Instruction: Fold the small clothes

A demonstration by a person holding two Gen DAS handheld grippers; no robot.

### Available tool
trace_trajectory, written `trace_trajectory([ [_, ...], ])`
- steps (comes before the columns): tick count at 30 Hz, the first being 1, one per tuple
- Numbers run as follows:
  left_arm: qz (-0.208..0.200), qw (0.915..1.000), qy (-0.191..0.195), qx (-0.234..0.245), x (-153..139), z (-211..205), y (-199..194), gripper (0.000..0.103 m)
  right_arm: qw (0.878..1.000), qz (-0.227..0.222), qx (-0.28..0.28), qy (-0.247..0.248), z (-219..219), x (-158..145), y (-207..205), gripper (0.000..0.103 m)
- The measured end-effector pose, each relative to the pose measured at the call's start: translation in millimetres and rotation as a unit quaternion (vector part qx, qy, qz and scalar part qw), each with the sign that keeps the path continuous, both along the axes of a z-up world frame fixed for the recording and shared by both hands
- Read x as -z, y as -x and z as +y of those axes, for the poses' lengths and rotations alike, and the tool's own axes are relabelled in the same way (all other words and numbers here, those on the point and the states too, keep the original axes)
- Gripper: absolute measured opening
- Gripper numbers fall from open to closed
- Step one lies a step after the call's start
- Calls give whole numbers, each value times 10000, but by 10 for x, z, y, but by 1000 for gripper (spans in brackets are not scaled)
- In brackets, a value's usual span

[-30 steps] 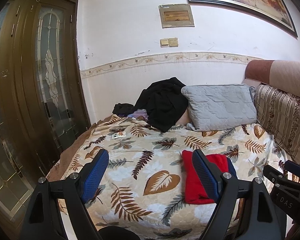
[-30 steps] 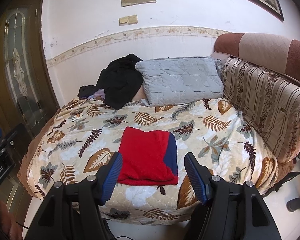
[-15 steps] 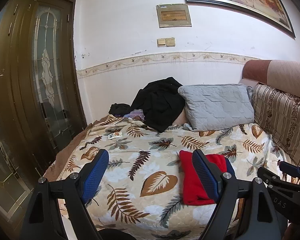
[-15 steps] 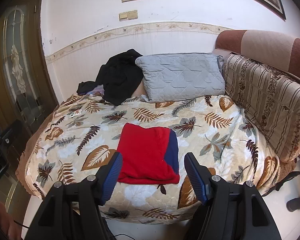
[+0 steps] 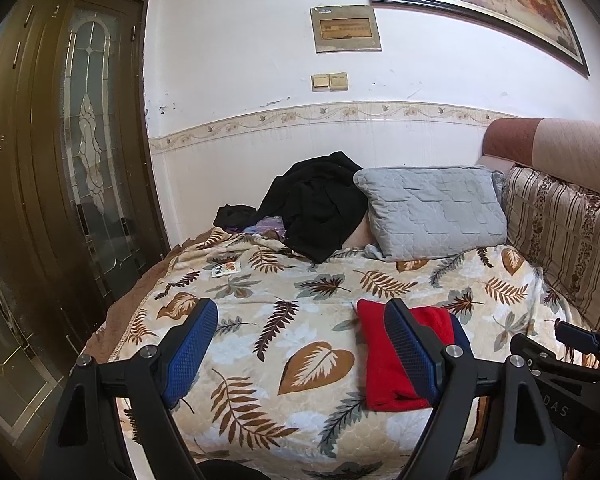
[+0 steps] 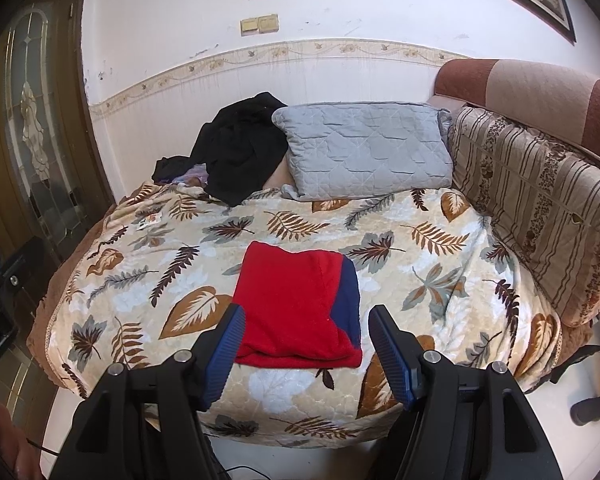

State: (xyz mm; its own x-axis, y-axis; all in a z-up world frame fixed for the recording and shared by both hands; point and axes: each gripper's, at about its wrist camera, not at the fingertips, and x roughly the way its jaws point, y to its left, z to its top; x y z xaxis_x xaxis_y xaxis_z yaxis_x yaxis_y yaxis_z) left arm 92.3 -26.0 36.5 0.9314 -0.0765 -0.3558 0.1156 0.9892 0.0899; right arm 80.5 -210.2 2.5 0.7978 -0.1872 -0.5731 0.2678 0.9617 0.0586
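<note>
A folded red garment with a blue panel (image 6: pixel 300 304) lies flat on the leaf-patterned bedspread (image 6: pixel 420 248) near the bed's front edge. It also shows in the left wrist view (image 5: pixel 380 352), partly behind my left gripper's right finger. My right gripper (image 6: pixel 306 354) is open and empty, held back from the bed, in line with the garment's front edge. My left gripper (image 5: pixel 300 348) is open and empty, to the left of the garment and off the bed. The right gripper's body shows at the right of the left wrist view (image 5: pixel 560 364).
A grey quilted pillow (image 6: pixel 364 152) and a heap of black clothes (image 6: pixel 240 148) lie at the back against the wall. A striped sofa back (image 6: pixel 540 200) runs along the right. A wooden glass-panelled door (image 5: pixel 60 200) stands on the left. A small card (image 5: pixel 226 269) lies on the spread.
Both grippers have drawn back and risen a little from the bed, so the view widens. The garment has not moved. Both grippers stay open.
</note>
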Motion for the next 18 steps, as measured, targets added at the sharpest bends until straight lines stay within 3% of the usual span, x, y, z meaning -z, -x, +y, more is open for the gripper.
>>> trace_trajectory([
  [18,108,9999,-4,102,36,-84,-124,86,10000,11,13,-59,-86,43,-109,68],
])
